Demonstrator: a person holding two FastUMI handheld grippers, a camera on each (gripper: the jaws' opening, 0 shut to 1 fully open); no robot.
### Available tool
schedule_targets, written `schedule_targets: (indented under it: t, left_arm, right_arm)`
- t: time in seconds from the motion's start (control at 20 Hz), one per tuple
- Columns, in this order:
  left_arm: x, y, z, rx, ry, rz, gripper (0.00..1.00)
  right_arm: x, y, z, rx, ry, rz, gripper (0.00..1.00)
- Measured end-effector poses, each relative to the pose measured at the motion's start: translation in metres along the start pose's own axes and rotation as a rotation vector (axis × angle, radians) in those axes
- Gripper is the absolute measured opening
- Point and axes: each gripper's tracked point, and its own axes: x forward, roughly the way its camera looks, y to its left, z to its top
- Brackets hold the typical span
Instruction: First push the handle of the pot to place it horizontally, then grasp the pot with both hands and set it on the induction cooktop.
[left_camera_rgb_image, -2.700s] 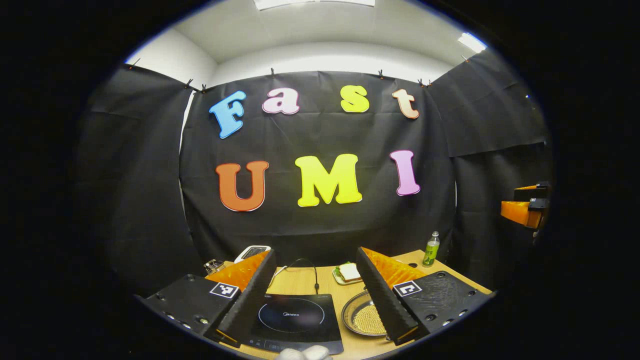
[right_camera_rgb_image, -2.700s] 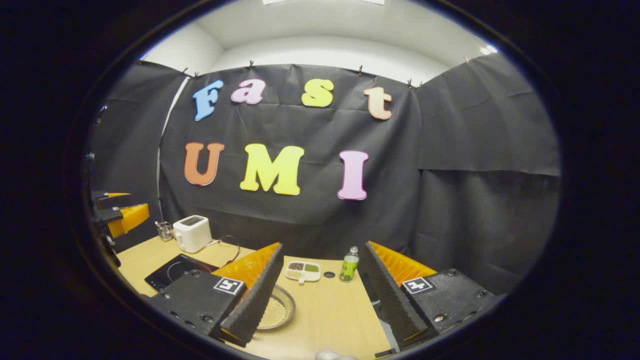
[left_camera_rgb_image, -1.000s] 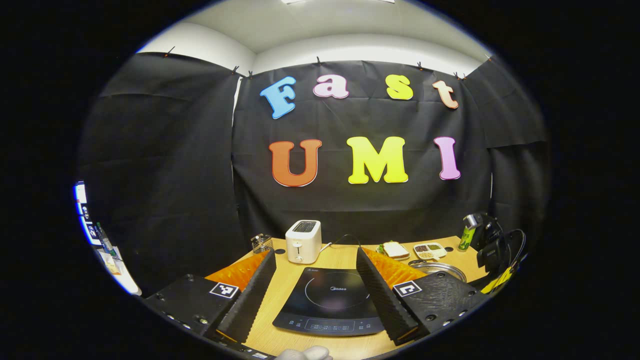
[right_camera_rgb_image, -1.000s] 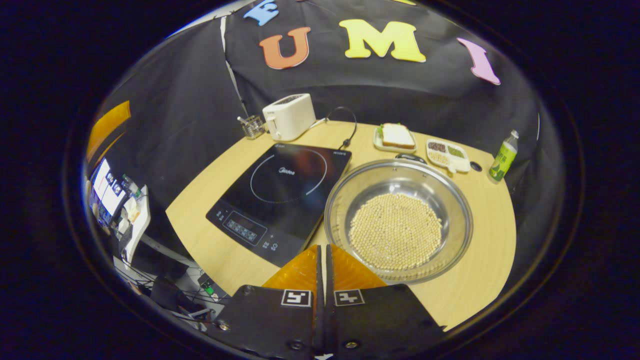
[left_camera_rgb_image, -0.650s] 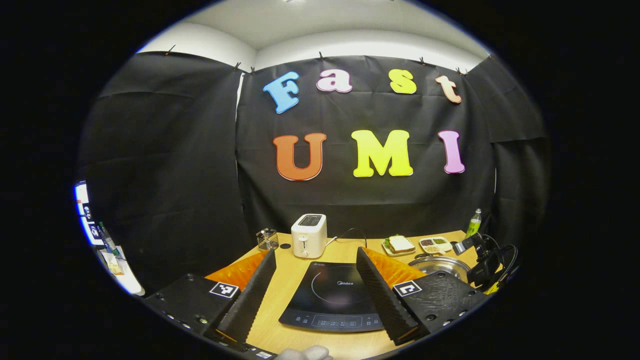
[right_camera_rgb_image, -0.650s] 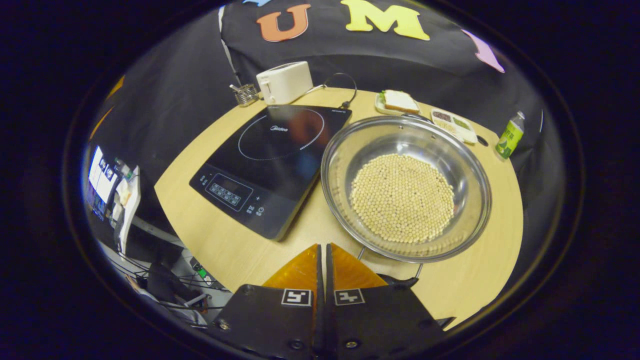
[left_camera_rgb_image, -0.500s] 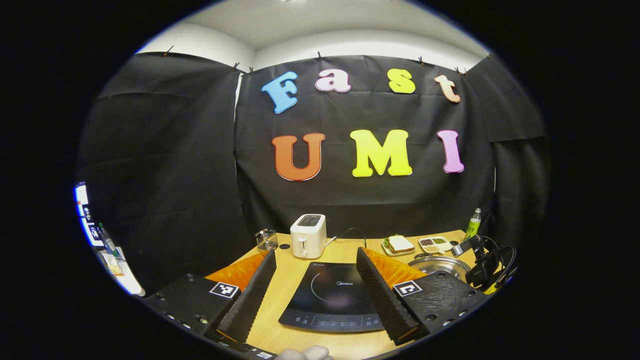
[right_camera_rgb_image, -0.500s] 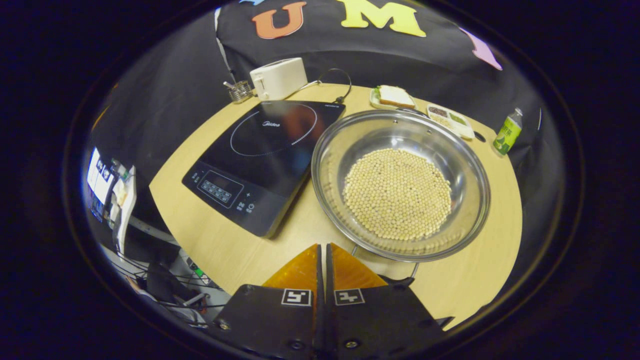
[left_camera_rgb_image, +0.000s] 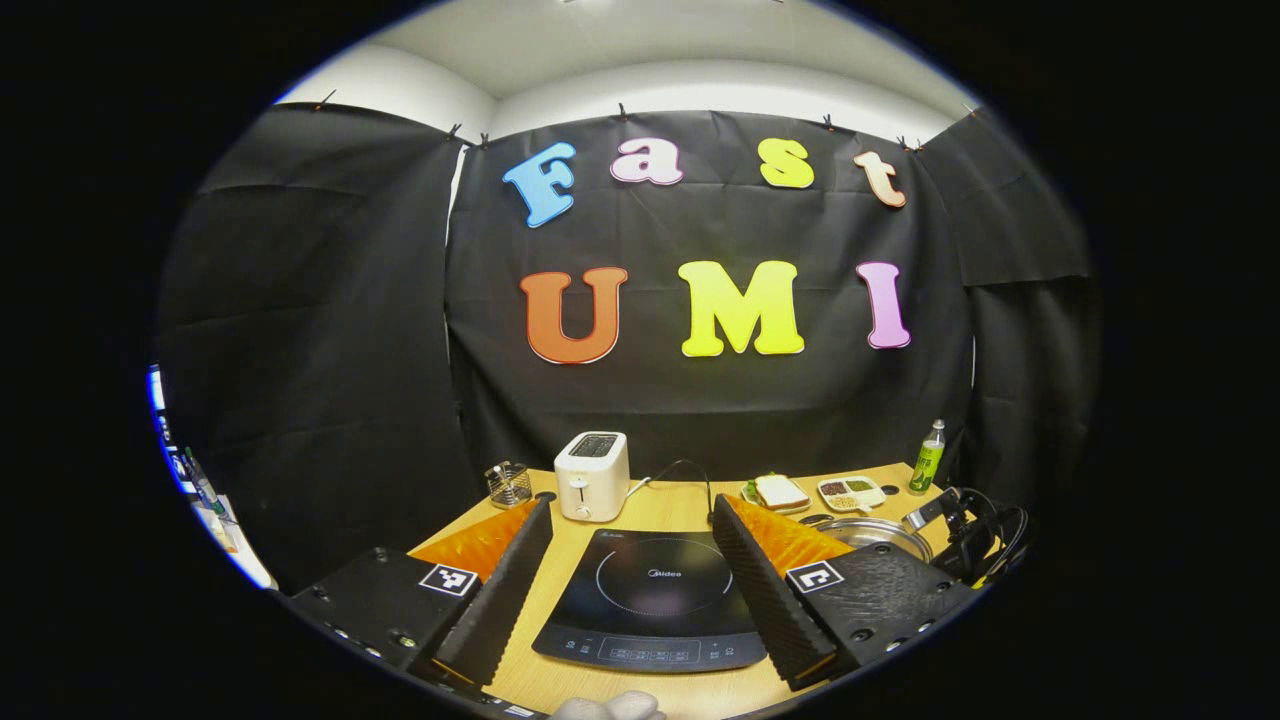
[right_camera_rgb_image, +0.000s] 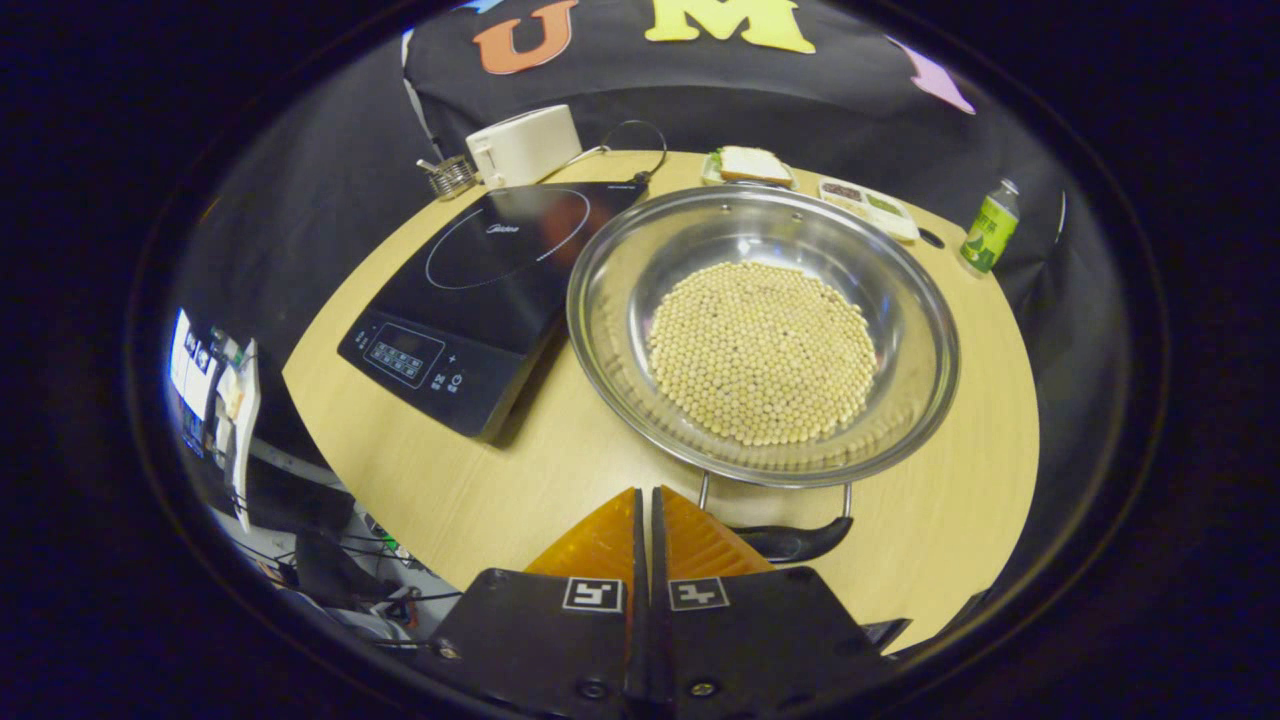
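A wide steel pot (right_camera_rgb_image: 612, 300) with pale round beans (right_camera_rgb_image: 760, 350) in it stands on the wooden table (right_camera_rgb_image: 480, 470), just right of the black induction cooktop (right_camera_rgb_image: 470, 290). Its near handle (right_camera_rgb_image: 800, 545), a dark grip on two wire legs, points at me. My right gripper (right_camera_rgb_image: 646, 492) is shut with nothing in it, its tips just left of that handle; whether they touch I cannot tell. My left gripper (left_camera_rgb_image: 632, 503) hangs open above the cooktop's (left_camera_rgb_image: 650, 600) front edge. The pot's rim (left_camera_rgb_image: 880, 530) shows to its right, beside the right gripper (left_camera_rgb_image: 965, 530).
Along the table's far edge stand a white toaster (right_camera_rgb_image: 520, 145), a small wire basket (right_camera_rgb_image: 448, 175), a sandwich on a plate (right_camera_rgb_image: 750, 165), a divided tray (right_camera_rgb_image: 865, 200) and a green bottle (right_camera_rgb_image: 985, 230). The toaster's cable (right_camera_rgb_image: 630, 140) runs behind the cooktop.
My right gripper has shut, tipped down over the table and moved in toward the pot's near handle. My left gripper stays open and has turned slightly, shifting the cooktop left in its view.
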Motion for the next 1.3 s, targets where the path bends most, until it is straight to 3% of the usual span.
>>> schedule_targets:
  t: [0.1,0.15,0.85,1.15,1.3]
  left_arm:
    - [0.004,-0.004,-0.001,0.0,0.002,-0.012,0.96]
    - [0.006,-0.007,0.0,-0.001,0.001,-0.019,0.96]
    - [0.03,-0.038,-0.009,-0.03,0.022,-0.093,0.96]
    - [0.041,-0.058,-0.012,-0.039,0.043,-0.097,0.96]
    - [0.047,-0.065,-0.016,-0.019,0.052,-0.094,0.96]
  right_arm:
    - [-0.001,-0.014,-0.003,0.019,0.0,-0.023,0.04]
    - [-0.003,-0.021,-0.004,0.033,-0.004,-0.034,0.0]
    - [-0.022,-0.136,0.001,0.187,-0.038,-0.221,0.01]
    - [-0.022,-0.179,0.015,0.176,-0.052,-0.273,0.04]
    - [-0.02,-0.196,0.023,0.128,-0.054,-0.294,0.0]
